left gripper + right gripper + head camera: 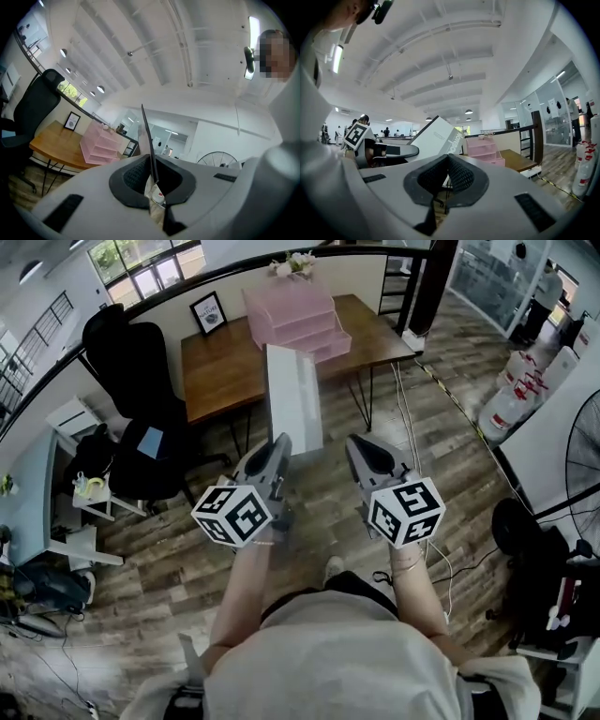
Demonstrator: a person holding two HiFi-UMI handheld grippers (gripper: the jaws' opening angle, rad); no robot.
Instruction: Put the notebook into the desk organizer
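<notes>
While level, left gripper [279,444] clamped on notebook [292,399], right gripper [358,444] seemingly closed, empty.

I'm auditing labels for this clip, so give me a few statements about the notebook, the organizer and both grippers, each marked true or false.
1. The left gripper is clamped on the notebook. True.
2. The notebook already sits in the pink desk organizer. False: it is held in the air by the left gripper, outside the organizer.
3. The organizer stands on the wooden desk. True.
4. The right gripper holds a pen. False: its jaws are together with nothing between them.
5. In the head view, a black chair stands left of the desk. True.
</notes>
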